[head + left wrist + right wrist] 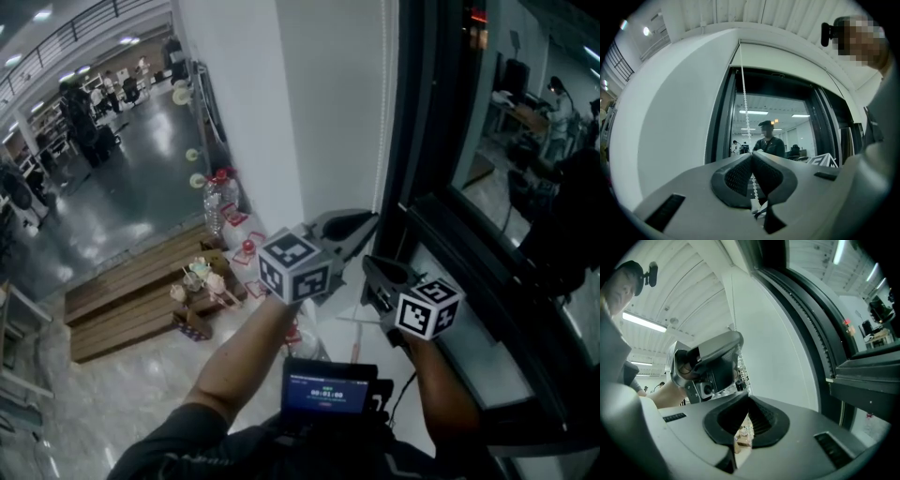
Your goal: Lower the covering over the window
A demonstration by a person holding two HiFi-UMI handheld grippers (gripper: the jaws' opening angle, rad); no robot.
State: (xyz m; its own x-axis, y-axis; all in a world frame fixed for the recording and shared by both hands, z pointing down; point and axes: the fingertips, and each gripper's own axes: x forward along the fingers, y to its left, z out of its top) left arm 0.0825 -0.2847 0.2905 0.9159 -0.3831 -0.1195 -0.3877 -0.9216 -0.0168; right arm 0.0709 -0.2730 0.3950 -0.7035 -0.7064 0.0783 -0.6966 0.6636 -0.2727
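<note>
Left gripper view: my left gripper (752,157) is clamped on the chain (744,101), right gripper (749,401) shut empty, blind (787,58) rolled up atop the window (787,124), so I'd pull straight down, steady, no jerking.

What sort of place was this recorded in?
Likely an office or lab building, at an interior window: a blind with a bead chain above the glass, desks behind it, and a wide polished floor alongside.
</note>
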